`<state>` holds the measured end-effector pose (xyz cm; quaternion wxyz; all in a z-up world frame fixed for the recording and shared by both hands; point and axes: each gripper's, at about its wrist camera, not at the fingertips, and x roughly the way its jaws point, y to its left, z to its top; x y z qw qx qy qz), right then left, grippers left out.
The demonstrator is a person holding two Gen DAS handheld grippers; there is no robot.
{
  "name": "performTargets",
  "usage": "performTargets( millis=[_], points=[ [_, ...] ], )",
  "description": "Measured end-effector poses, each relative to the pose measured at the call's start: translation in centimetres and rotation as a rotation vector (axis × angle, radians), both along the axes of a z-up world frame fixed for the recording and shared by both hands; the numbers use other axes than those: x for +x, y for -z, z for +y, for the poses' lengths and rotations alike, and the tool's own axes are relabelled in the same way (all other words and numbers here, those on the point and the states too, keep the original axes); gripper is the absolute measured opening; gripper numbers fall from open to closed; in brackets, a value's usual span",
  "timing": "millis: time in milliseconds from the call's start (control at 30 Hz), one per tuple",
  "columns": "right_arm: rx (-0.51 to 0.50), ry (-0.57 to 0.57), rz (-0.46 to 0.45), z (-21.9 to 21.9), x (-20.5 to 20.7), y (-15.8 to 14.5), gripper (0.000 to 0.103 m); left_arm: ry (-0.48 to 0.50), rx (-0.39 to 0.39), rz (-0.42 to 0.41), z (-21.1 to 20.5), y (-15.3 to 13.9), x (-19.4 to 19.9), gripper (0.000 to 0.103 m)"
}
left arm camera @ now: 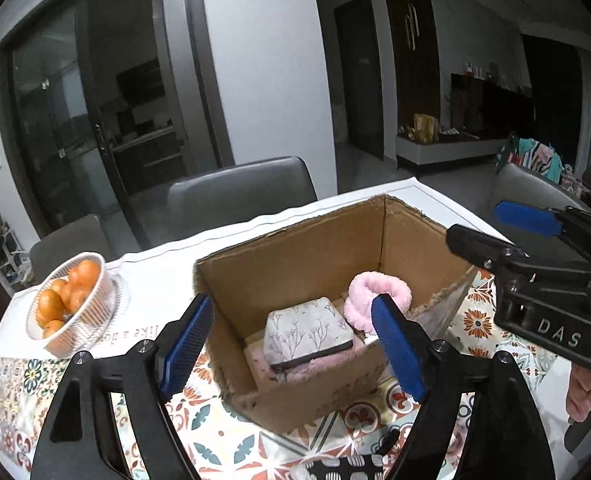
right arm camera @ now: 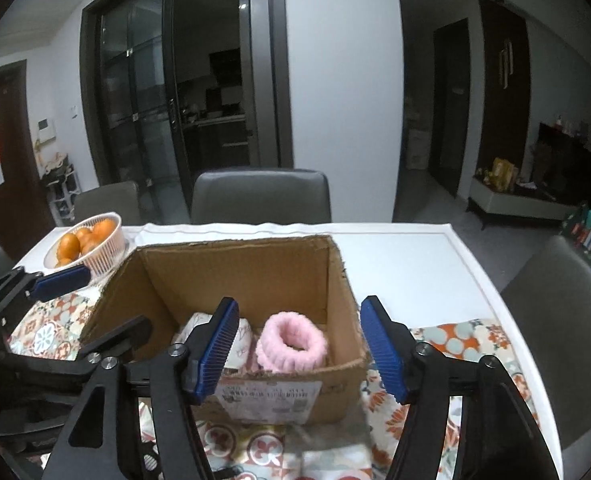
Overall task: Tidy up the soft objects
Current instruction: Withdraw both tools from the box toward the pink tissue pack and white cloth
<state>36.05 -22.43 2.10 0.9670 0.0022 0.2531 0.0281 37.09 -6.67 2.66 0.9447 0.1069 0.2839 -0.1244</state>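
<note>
An open cardboard box (left arm camera: pixel 307 248) (right arm camera: pixel 255 264) stands on the patterned tablecloth. Inside it lie a fluffy pink band (left arm camera: pixel 369 292) (right arm camera: pixel 291 340), a floral grey pouch (left arm camera: pixel 307 332) (right arm camera: pixel 243 338) and a pink cloth (left arm camera: pixel 315 364) under the pouch. My left gripper (left arm camera: pixel 291 348) is open and empty, held above the box's near left corner. My right gripper (right arm camera: pixel 299 356) is open and empty, held above the box's near wall. Each gripper shows in the other's view, the right one (left arm camera: pixel 535 280) at the right, the left one (right arm camera: pixel 55 320) at the left.
A white basket of oranges (left arm camera: pixel 73 300) (right arm camera: pixel 91 242) sits at the table's far left. Grey chairs (left arm camera: pixel 239 196) (right arm camera: pixel 261 196) stand behind the table, another (right arm camera: pixel 559 312) at the right. The white table edge (right arm camera: pixel 475 264) runs along the right.
</note>
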Motion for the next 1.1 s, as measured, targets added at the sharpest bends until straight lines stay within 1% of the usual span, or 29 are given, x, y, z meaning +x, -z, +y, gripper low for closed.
performTargets(
  millis=[67,133,200,467,567,767,1100],
  points=[
    [-0.011,0.022,-0.018,0.0,-1.1,-0.5,0.067,-0.004,-0.008,-0.012,0.6,-0.5,-1.1,0.082],
    [-0.004,0.032,-0.035,0.2,-2.5,-1.1,0.069,-0.007,-0.019,-0.025,1.1,-0.9,-2.3,0.083],
    [0.002,0.046,-0.046,0.3,-3.8,-1.3,0.070,-0.003,-0.026,-0.038,1.5,-1.4,-3.7,0.083],
    [0.007,0.044,-0.088,2.0,-9.1,-2.3,0.071,-0.014,-0.032,-0.094,3.5,-2.7,-8.6,0.085],
    [0.016,0.043,-0.094,2.7,-10.8,-2.5,0.072,-0.019,-0.031,-0.101,4.2,-3.1,-10.4,0.086],
    [0.025,0.023,-0.094,4.3,-14.0,-2.4,0.072,-0.036,-0.009,-0.130,5.6,-3.2,-13.9,0.088],
    [0.029,-0.012,-0.065,6.9,-18.4,-0.9,0.072,-0.054,0.003,-0.123,8.5,-1.9,-19.4,0.088]
  ],
)
